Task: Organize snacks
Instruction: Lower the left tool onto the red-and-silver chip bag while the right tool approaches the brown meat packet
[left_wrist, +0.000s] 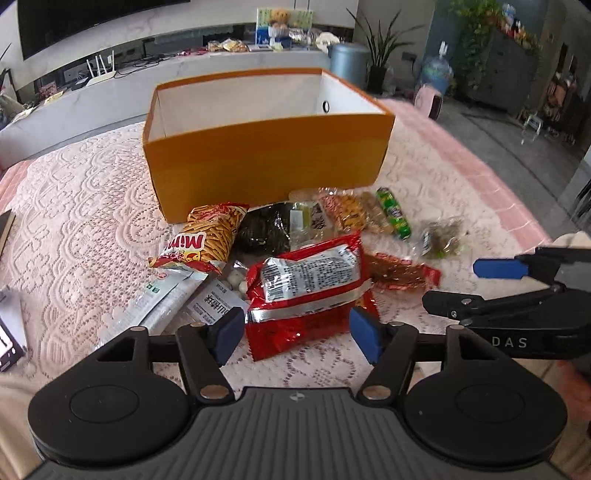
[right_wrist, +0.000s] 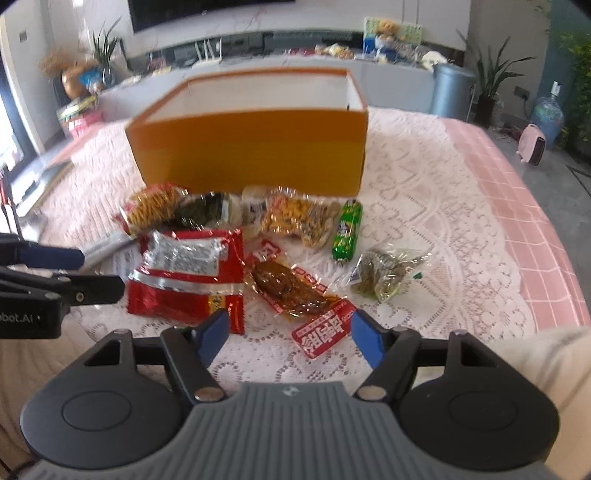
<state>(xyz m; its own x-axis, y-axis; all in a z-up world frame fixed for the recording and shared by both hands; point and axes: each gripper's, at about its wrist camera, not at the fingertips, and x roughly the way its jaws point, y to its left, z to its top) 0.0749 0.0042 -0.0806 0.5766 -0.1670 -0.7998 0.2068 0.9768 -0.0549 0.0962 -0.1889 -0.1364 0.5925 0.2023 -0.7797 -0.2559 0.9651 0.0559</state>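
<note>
An open orange box (left_wrist: 258, 155) (right_wrist: 251, 155) with a white inside stands on the lace cloth behind a pile of snacks. A large red and silver bag (left_wrist: 306, 288) (right_wrist: 188, 273) lies in front. My left gripper (left_wrist: 297, 338) is open and empty, its pads just above the near edge of that bag. My right gripper (right_wrist: 290, 341) is open and empty above a red-labelled clear pack of brown meat (right_wrist: 295, 291). A "Mimi" stick snack bag (left_wrist: 207, 236), a green tube (right_wrist: 347, 230) and a pack of greens (right_wrist: 384, 273) lie around.
The right gripper shows at the right of the left wrist view (left_wrist: 517, 291); the left gripper shows at the left of the right wrist view (right_wrist: 44, 277). A white and green pouch (left_wrist: 162, 302) lies left of the red bag. The pink tablecloth edge (right_wrist: 535, 229) runs on the right.
</note>
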